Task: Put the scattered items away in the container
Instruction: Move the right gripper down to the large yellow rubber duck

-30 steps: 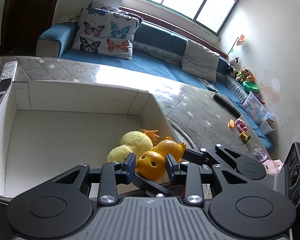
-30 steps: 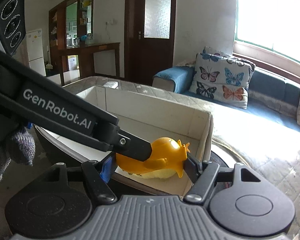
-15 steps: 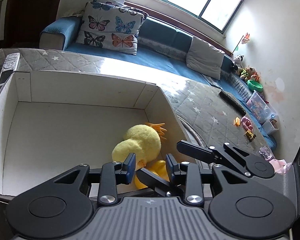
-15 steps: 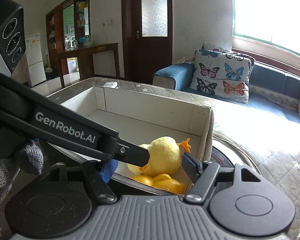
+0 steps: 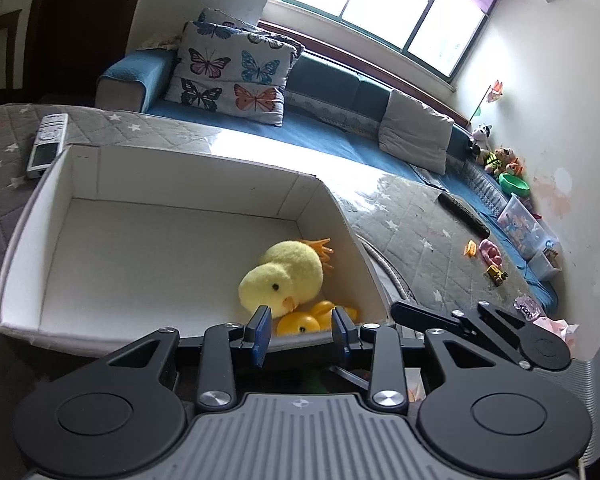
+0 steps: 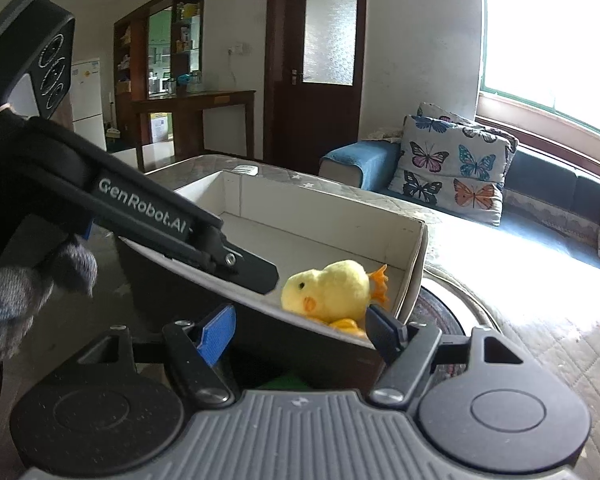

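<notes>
Two ducks (image 5: 284,280) tucked in the box's (image 5: 180,184) near corner. Lots of bare floor inside. Both grippers (image 5: 300,330) (image 6: 300,330) apart, nothing held, right just widened.

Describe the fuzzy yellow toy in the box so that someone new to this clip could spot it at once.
Find the big white cardboard box on the grey star-patterned quilt. In its near right corner lies the plush chick, partly on top of a glossy orange rubber duck. The chick is the pale yellow, fluffy one with a black bead eye and orange felt feet; the duck under it is smooth, hard and darker.
</notes>
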`<state>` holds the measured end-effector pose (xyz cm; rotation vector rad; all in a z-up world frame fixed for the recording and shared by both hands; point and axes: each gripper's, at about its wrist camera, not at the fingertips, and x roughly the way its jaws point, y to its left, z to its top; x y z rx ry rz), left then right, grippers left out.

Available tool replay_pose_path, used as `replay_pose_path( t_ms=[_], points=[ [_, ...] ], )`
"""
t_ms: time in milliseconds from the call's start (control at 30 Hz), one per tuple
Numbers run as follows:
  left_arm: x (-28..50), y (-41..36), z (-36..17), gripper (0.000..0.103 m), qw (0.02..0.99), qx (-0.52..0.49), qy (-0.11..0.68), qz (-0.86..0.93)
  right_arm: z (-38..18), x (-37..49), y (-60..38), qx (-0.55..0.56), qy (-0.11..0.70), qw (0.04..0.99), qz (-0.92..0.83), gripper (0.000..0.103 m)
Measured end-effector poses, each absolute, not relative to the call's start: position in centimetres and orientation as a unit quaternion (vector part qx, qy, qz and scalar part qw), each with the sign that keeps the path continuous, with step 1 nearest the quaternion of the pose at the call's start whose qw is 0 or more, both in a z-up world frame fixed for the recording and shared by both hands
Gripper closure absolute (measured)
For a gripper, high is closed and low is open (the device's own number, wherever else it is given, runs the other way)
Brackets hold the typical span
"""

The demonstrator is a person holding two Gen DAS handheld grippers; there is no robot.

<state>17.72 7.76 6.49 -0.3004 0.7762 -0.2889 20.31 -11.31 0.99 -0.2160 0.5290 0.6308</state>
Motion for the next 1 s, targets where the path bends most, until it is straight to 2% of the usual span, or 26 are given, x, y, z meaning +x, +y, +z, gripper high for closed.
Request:
replay_pose_path(
  t_ms=[333,800,1000],
  points=[
    [13.5,8.9,6.4,0.068,0.908,-0.159,0.369,-0.118,0.7,15.8,-12.1,-0.127,0.259,0.898,0.333,0.022],
    [8.3,10.1,5.0,0.068,0.906,-0.173,0.376,-0.089,-1.8,12.1,-10.5,-0.156,0.279,0.864,0.388,0.012],
    [6.7,11.0,4.6,0.068,0.903,-0.184,0.38,-0.08,-2.4,11.6,-9.3,-0.163,0.285,0.853,0.406,0.012]
  ],
)
